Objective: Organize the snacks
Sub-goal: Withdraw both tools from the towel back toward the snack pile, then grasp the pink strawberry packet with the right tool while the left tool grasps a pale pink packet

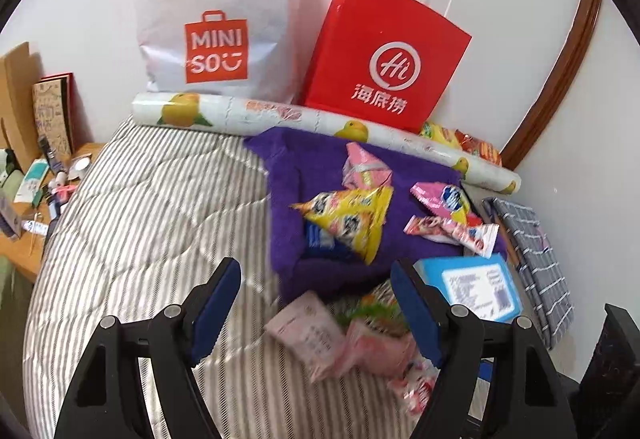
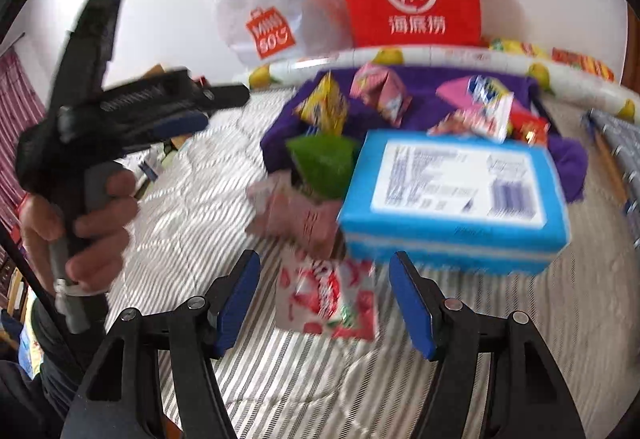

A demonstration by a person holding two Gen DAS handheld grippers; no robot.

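The snack packets (image 2: 326, 299) lie loose on the striped quilt (image 1: 140, 207) and the purple towel (image 1: 288, 175), their printing too smeared by blur to read, and a pink one is half hidden behind the blue box (image 2: 452, 199). The yellow packet (image 1: 352, 219) is a puffy pyramid on the towel. Both the left gripper (image 1: 316, 303) and right gripper (image 2: 324, 299) stand with jaws apart, holding nothing.

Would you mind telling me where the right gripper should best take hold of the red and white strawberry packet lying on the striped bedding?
The strawberry packet lies flat, so I would probably pinch its near edge, coming down from above with the open right gripper. The blue box crowds its far right corner.
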